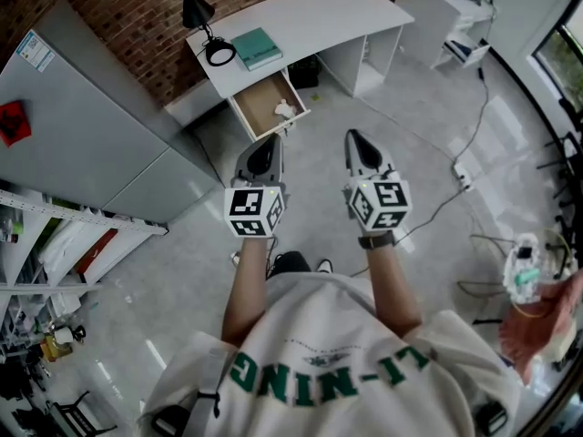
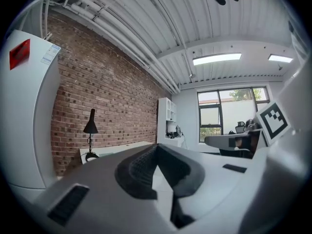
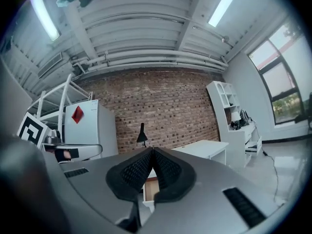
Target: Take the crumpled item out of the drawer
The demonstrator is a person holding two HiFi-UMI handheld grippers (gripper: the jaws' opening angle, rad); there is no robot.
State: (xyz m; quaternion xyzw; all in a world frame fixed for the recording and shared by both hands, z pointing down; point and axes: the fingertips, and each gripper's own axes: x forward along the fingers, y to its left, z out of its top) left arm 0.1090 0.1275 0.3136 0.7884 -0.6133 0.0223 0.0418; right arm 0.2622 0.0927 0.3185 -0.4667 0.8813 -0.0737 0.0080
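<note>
A white crumpled item lies in the open wooden drawer of a white desk, far ahead in the head view. My left gripper and right gripper are held side by side in the air, well short of the drawer. Both are shut with nothing between the pads. In the left gripper view the left gripper points at the desk and brick wall. Below the tips of the right gripper, a strip of the drawer shows in the right gripper view.
A black lamp and a teal book are on the desk. A grey fridge and a shelf rack stand at the left. A power strip with cables lies on the floor at the right, near a white shelf unit.
</note>
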